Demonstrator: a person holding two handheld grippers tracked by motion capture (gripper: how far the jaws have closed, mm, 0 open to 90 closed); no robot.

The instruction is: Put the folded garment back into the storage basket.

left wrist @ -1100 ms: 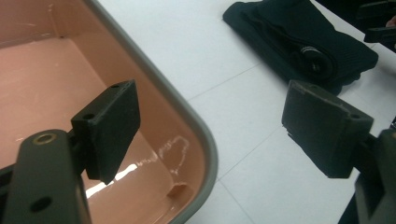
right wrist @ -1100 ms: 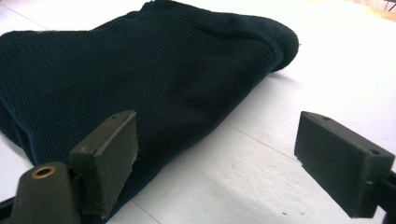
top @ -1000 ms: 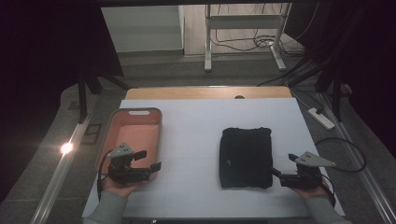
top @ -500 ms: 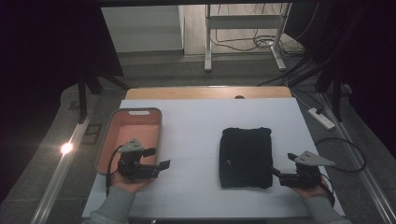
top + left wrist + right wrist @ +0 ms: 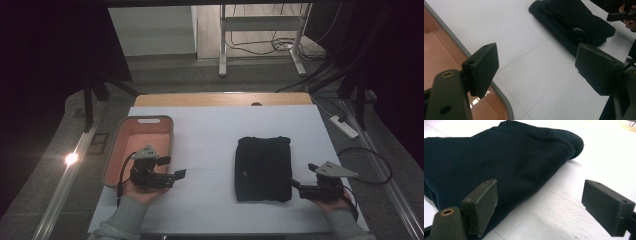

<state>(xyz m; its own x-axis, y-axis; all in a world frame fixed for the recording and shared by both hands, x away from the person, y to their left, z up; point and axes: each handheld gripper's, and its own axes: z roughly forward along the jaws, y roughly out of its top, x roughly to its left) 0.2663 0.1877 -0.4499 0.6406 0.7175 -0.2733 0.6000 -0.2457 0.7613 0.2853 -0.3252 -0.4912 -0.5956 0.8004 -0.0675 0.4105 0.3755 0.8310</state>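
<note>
A folded black knitted garment [image 5: 263, 167] lies on the white tabletop, right of centre. My right gripper [image 5: 302, 176] rests at its front right corner, open, with one jaw close beside the cloth edge [image 5: 499, 157] and nothing between the jaws [image 5: 541, 205]. An orange-pink tray [image 5: 120, 150] sits at the left. My left gripper [image 5: 172, 168] hovers over the tray's front right corner and points right toward the garment [image 5: 574, 20]. It is open and empty [image 5: 539, 67], with the tray rim [image 5: 449, 31] under its left jaw.
White table surface [image 5: 210, 150] stretches between tray and garment. A wooden strip [image 5: 220, 99] runs along the far edge. On the floor beyond are a metal stand [image 5: 260, 30], cables and a power strip [image 5: 345, 127].
My left gripper has moved right, from the tray's front edge to its front right corner. The right gripper and the garment have stayed put.
</note>
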